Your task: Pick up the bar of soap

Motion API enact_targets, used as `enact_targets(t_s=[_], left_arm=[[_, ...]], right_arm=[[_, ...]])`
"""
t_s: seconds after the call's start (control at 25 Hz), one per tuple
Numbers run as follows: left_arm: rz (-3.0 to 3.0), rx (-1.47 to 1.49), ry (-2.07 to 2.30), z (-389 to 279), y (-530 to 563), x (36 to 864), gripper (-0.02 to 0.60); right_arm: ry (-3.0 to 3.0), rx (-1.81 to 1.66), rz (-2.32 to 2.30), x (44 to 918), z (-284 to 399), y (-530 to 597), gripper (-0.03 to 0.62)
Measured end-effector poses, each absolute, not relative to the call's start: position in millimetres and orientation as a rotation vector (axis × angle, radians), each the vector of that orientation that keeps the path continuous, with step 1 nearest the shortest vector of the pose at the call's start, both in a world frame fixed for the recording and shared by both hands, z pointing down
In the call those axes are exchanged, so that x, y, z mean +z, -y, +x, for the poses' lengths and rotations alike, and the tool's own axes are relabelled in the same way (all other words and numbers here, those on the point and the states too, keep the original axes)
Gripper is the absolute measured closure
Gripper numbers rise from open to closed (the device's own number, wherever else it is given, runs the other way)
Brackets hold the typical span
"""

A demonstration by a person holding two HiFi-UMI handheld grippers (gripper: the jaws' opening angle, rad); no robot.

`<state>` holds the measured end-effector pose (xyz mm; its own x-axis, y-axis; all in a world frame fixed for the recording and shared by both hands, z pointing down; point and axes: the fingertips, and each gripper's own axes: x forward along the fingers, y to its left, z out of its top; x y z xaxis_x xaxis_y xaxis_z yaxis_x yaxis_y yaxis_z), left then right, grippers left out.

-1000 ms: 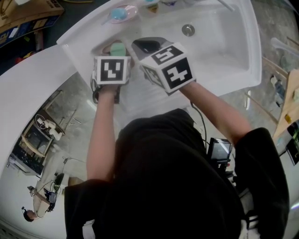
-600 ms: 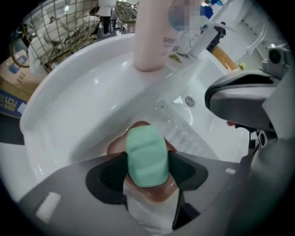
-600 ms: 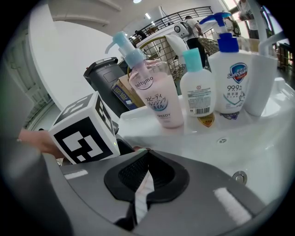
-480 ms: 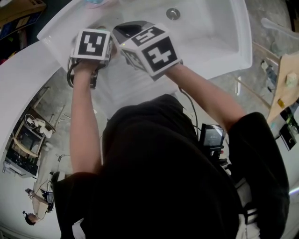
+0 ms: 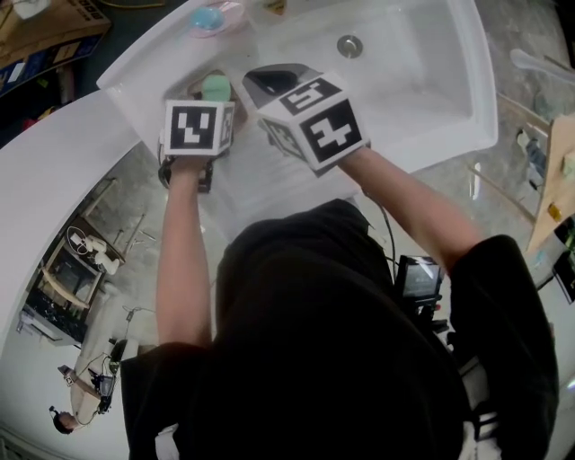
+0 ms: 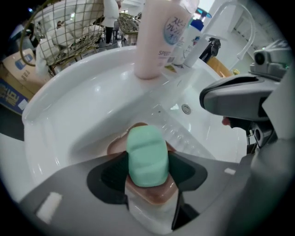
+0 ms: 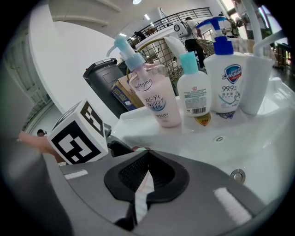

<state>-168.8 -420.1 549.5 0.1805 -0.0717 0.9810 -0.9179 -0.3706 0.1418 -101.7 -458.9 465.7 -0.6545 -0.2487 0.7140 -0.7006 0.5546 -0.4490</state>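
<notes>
The bar of soap (image 6: 146, 156) is pale green and rounded. My left gripper (image 6: 147, 168) is shut on it, a black pad against each long side. Under the soap sits a brown soap dish (image 6: 158, 193), down in the left part of the white sink (image 5: 422, 81); I cannot tell whether the soap still touches the dish. In the head view the soap (image 5: 216, 87) shows just beyond the left gripper's marker cube (image 5: 198, 128). My right gripper (image 7: 143, 177) hangs beside it over the basin, shut with nothing held; its marker cube (image 5: 319, 126) is next to the left one.
On the sink's back ledge stand a pink pump bottle (image 7: 156, 103), a white bottle with a teal cap (image 7: 193, 94) and a blue-pump soap bottle (image 7: 228, 83). The drain (image 5: 349, 45) is mid-basin. A wire basket (image 6: 69, 32) stands behind the sink. A pink dish with something blue (image 5: 211, 18) sits on the rim.
The head view has swung about. Both grippers stay side by side over the sink's left part, and the soap tip shows past the left cube again.
</notes>
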Motion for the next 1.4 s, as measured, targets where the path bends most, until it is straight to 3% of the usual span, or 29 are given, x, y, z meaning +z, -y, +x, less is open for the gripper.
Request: enact_targets(t_s=[0.36, 1.4], left_arm=[[1.770, 1.128, 1.043, -152.5, 424.9, 513.8, 0.311], [1.922, 0.838, 1.353, -201.4, 370.0, 411.2, 0.313]], right_arm=[[2.200, 0.997, 0.772, 463.4, -98.9, 456.1, 0.582], [2.273, 0.827, 0.829, 410.6, -134.7, 384.3, 0.582]])
